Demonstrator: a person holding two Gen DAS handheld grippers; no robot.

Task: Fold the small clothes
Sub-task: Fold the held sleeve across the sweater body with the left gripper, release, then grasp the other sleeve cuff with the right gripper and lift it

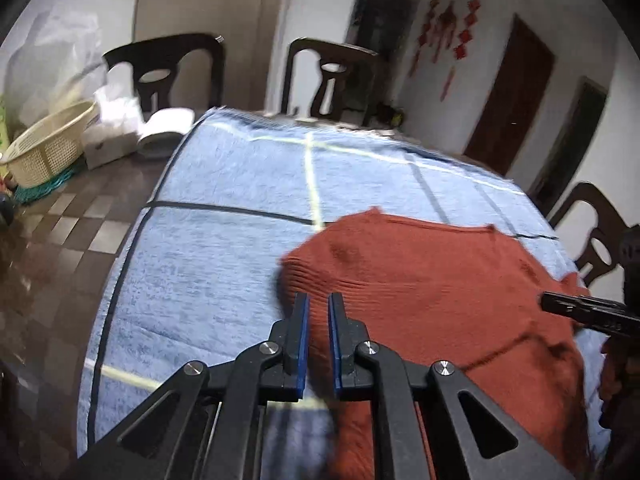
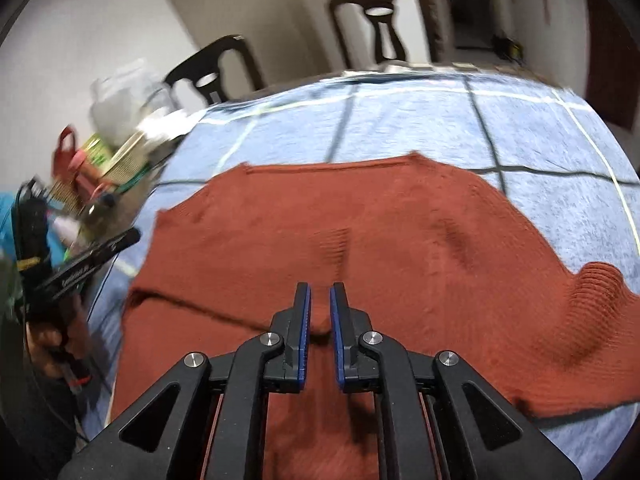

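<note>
The fingers of the left gripper (image 1: 318, 304) stood a narrow gap apart, blue pads facing each other, with nothing between them; they hung over the near left edge of the red sweater (image 1: 432, 280). The right gripper (image 2: 320, 296) had its fingers parted by much the same narrow gap, also empty, poised over the middle of the sweater's lower part. A small fold of knit rose just beyond the base of its fingers, though whether the pads touched it could not be told.

The sweater lay spread on a blue blanket (image 1: 224, 208) marked with dark and pale lines, which covered the table. In the right wrist view its straight far edge ran across the blanket, and one ribbed part (image 2: 596, 284) bulged up at the right side. Each gripper showed at the edge of the other's view, the right one at the sweater's far side in the left wrist view.

Dark chairs (image 1: 328, 76) stood behind the table. To the left sat a cream basket (image 1: 48, 144) and some white paper (image 1: 120, 120). Red ornaments (image 1: 452, 32) hung on the back wall beside a brown door (image 1: 512, 96).
</note>
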